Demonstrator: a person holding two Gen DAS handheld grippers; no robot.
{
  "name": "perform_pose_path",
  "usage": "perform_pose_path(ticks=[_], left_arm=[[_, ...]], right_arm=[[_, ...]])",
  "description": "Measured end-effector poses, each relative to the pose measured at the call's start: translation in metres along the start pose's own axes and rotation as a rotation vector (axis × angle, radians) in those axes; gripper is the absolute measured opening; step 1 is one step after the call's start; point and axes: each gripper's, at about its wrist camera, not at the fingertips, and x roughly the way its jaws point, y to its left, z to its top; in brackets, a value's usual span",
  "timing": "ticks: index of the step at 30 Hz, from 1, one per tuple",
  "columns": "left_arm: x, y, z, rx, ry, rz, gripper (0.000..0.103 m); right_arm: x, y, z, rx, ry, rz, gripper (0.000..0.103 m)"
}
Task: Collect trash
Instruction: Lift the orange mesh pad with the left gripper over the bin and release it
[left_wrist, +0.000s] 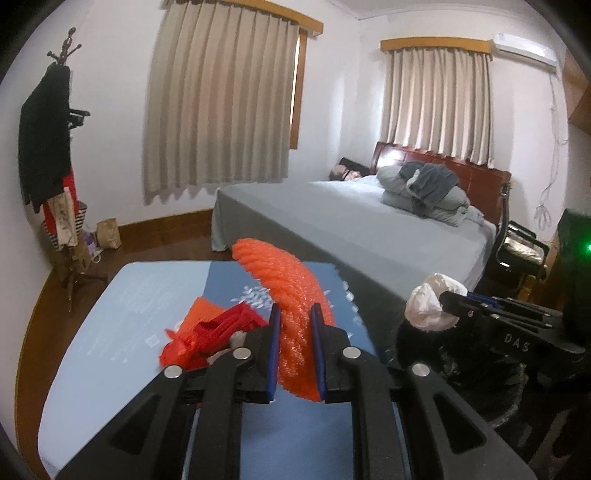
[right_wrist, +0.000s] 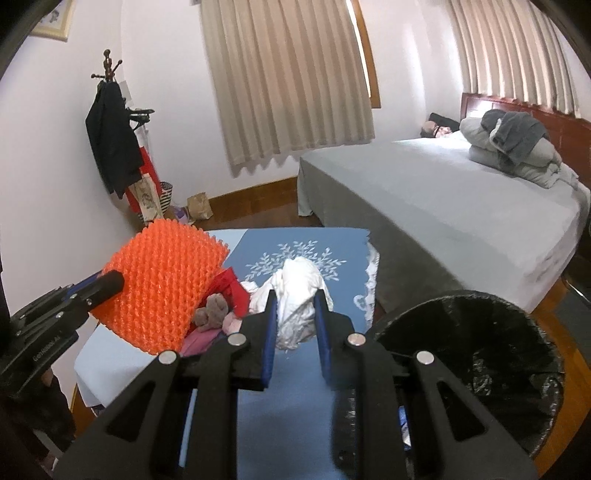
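My left gripper (left_wrist: 294, 314) is shut on an orange foam net sleeve (left_wrist: 291, 295) and holds it above the blue table (left_wrist: 110, 314); the sleeve also shows in the right wrist view (right_wrist: 166, 280). My right gripper (right_wrist: 295, 299) is shut on a crumpled white tissue wad (right_wrist: 295, 295), also seen in the left wrist view (left_wrist: 430, 302). A black-lined trash bin (right_wrist: 480, 358) stands right of the table. Red plastic scrap (left_wrist: 210, 332), a pink scrap (right_wrist: 207, 332) and a brown lump (right_wrist: 214, 308) lie on the table.
A bed (right_wrist: 443, 192) with grey sheet and folded bedding stands behind the table. A coat rack (right_wrist: 110, 147) with dark clothes and bags stands by the left wall. A paper bag (left_wrist: 109, 232) sits on the wooden floor. A chair (left_wrist: 521, 251) is at the far right.
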Motion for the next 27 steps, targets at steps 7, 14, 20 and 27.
perform_pose_path(ticks=[7, 14, 20, 27], left_arm=[[0.012, -0.026, 0.007, 0.032, -0.006, -0.070, 0.016], [0.044, -0.065, 0.005, 0.079, 0.029, -0.169, 0.016], [0.074, -0.107, -0.004, 0.139, 0.066, -0.265, 0.016], [0.104, -0.156, -0.007, 0.180, 0.100, -0.356, 0.016]], right_arm=[[-0.014, -0.023, -0.002, 0.022, -0.016, -0.056, 0.019], [-0.024, -0.060, -0.011, 0.070, -0.008, -0.146, 0.019], [-0.029, -0.097, -0.023, 0.116, 0.006, -0.224, 0.019], [-0.033, -0.140, -0.036, 0.160, 0.019, -0.319, 0.019]])
